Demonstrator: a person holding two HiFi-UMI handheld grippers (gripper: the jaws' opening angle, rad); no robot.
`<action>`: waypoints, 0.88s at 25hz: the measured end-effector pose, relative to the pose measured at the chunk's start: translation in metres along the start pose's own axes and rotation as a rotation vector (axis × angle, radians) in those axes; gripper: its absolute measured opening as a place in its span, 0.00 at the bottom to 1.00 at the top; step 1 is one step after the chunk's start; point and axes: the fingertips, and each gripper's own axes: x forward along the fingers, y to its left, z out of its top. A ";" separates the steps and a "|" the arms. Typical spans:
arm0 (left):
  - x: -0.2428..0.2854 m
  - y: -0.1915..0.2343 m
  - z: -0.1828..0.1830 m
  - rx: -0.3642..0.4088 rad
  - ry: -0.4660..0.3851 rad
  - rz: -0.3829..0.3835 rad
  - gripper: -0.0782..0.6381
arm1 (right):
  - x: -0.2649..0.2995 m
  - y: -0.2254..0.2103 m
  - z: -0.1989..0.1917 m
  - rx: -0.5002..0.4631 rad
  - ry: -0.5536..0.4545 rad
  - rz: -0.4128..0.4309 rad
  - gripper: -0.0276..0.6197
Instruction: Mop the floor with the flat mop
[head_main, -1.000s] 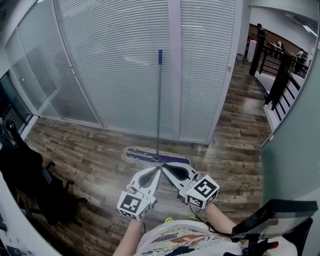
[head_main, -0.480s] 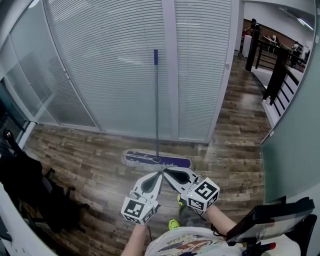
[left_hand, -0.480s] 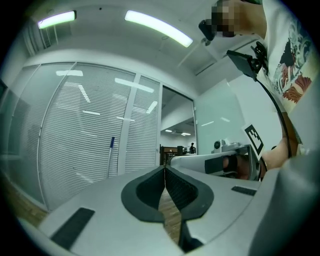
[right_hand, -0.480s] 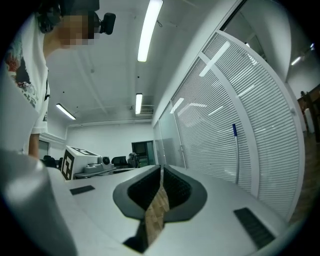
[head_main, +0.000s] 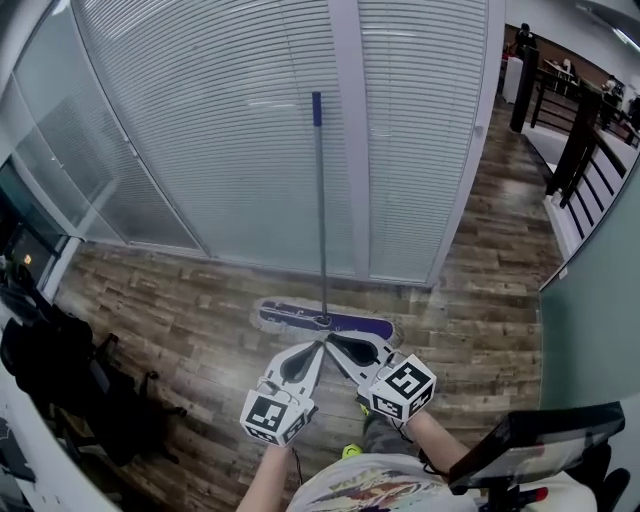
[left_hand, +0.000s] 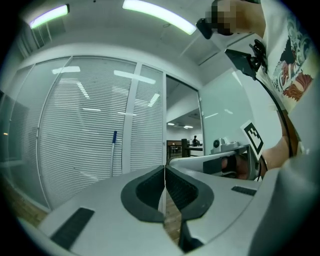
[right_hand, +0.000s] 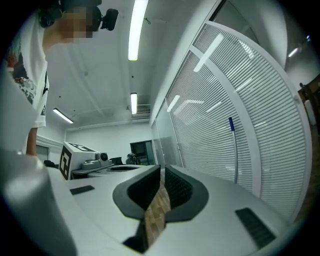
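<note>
The flat mop (head_main: 321, 220) stands nearly upright by the glass wall with its blinds (head_main: 200, 130), its pad (head_main: 300, 319) lying flat on the wood floor (head_main: 170, 300) straight ahead of the person. The left gripper (head_main: 316, 348) and the right gripper (head_main: 334, 346) are held side by side just short of the pad, tips almost meeting. Both sets of jaws are clenched with nothing in them; through the slit of the right pair only floorboards show. I'd expect the mop to be light, with a long, stiff, rather smooth pole on a swivelling head and a soft pad that drags a little, so it would topple easily if bumped. The sensible grip is on the pole at two heights, one gripper high under the blue end (head_main: 317, 108) and the other around mid-shaft, and both jaws must open first. Compared with a second ago, the person has stepped nearer. The railing on the right has slid toward the edge of the head view, and the grippers have come forward together, shut throughout.
</note>
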 end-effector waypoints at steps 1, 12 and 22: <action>0.012 0.006 0.001 0.000 0.009 0.003 0.13 | 0.005 -0.014 0.002 0.000 0.008 -0.005 0.08; 0.136 0.072 0.024 -0.011 0.017 0.075 0.13 | 0.060 -0.148 0.038 0.044 0.000 0.060 0.08; 0.206 0.123 0.009 -0.050 0.080 0.091 0.13 | 0.101 -0.226 0.039 0.069 0.044 0.079 0.08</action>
